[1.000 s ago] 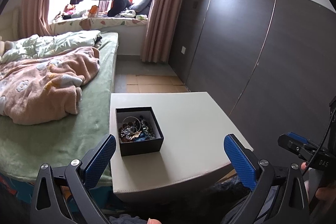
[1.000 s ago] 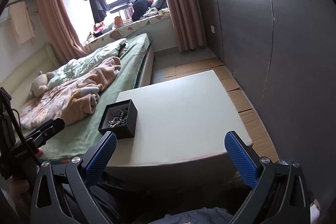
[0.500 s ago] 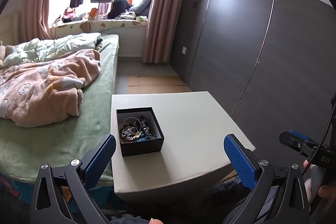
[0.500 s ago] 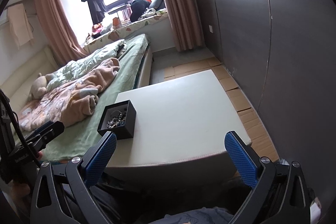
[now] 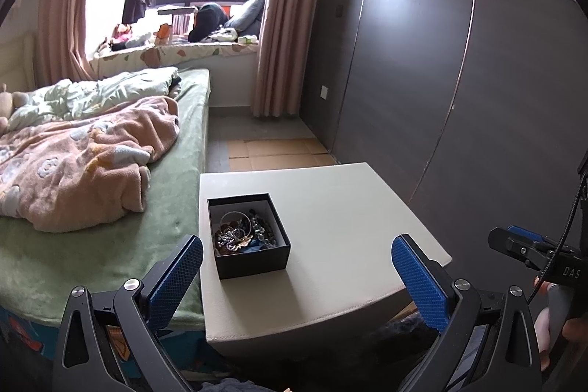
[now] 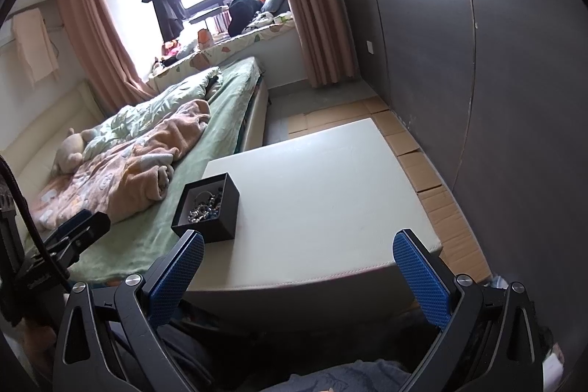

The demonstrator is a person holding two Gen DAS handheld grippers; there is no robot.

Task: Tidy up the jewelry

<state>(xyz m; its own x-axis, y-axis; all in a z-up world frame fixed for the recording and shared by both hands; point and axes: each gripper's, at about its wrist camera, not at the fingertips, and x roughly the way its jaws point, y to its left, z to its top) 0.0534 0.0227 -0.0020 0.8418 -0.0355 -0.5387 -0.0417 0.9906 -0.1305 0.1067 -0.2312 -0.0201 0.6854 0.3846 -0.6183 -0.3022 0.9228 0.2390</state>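
The person is holding the left gripper [image 5: 296, 267] and the right gripper [image 6: 297, 263] back from the pale table [image 5: 349, 208], jaws spread wide and empty, perhaps keeping the view clear. The jewelry [image 5: 242, 232] is lying heaped inside the open black box [image 5: 253, 263] at the table's bed-side edge, which suits either a tangle awaiting sorting or pieces gathered in.

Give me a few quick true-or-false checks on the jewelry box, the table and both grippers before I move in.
1. The black box has no lid on and holds tangled jewelry. True.
2. The box sits at the table's wall-side edge. False: it sits at the edge nearest the bed.
3. The left gripper is shut on a bracelet. False: it is open and holds nothing.
4. The right gripper is open, short of the table. True.
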